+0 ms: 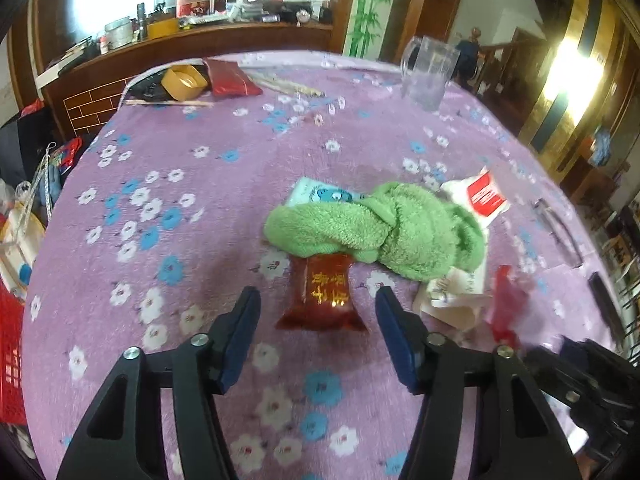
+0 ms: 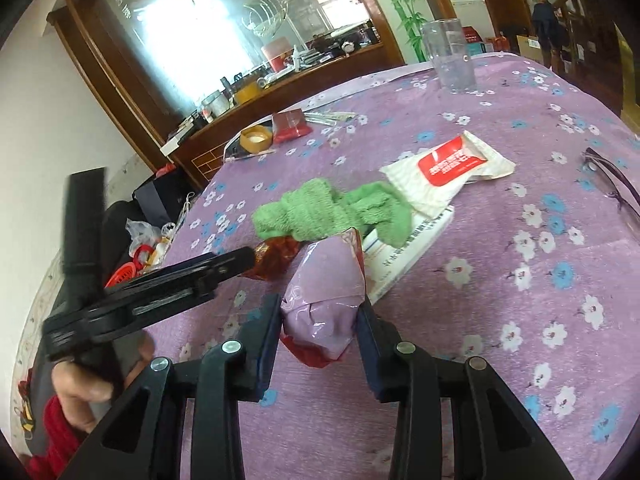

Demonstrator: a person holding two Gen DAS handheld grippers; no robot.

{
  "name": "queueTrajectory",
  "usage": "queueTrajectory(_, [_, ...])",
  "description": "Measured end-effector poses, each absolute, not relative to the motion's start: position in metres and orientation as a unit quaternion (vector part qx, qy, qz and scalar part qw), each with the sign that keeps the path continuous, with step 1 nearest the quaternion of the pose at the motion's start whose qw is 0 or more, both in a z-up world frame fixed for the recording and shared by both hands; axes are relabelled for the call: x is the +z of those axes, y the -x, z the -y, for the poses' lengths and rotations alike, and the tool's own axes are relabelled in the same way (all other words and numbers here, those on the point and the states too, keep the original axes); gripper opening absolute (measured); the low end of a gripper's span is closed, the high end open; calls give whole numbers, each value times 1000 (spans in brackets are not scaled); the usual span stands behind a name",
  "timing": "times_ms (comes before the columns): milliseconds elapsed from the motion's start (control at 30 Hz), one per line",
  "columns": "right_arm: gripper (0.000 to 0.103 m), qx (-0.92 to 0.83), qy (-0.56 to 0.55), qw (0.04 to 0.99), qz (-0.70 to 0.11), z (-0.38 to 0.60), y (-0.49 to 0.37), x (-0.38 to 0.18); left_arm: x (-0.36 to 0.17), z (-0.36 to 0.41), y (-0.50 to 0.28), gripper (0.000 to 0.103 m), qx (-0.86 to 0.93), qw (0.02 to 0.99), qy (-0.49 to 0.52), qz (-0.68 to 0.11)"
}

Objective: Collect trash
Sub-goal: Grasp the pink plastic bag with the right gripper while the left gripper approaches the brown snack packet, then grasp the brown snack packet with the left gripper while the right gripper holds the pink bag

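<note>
Left hand-held gripper [image 1: 318,300] parted, right hand-held gripper [image 2: 318,312] clamped

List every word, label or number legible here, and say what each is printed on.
Nothing reads cleanly.
Dark red packet: gold Chinese characters, upside down in the left wrist view, not legible.
White pouch's red label: white lettering, too blurred.
Paper sheet under the green towel: printed line, too small.
Light blue packet: cartoon only.
</note>
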State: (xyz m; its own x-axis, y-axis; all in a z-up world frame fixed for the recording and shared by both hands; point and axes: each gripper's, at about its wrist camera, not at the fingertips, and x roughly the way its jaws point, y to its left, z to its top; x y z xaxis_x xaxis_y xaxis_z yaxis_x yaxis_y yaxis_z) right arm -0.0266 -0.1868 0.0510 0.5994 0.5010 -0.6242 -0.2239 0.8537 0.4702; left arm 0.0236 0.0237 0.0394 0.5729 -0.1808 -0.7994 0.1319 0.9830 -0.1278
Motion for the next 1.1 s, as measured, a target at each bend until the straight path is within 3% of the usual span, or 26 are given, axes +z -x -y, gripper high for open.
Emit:
queueTrajectory(300, [40,210,-178,874,-400,192,27,45,16,-25,-37,38,-88,877,27,-471])
queueTrajectory(600, [40,205,-149,882,-398,172,26,41,21,-45,-2,35,-100,886,45,-451])
queueTrajectory(867, [40,214,-128,893,-375,147,30,37,34,-67,49,32,-75,919,37,-385])
queueTrajectory(1100, [40,230,-104,893,-373,123,34,31,31,-73,54,33,-86,913,38,-398])
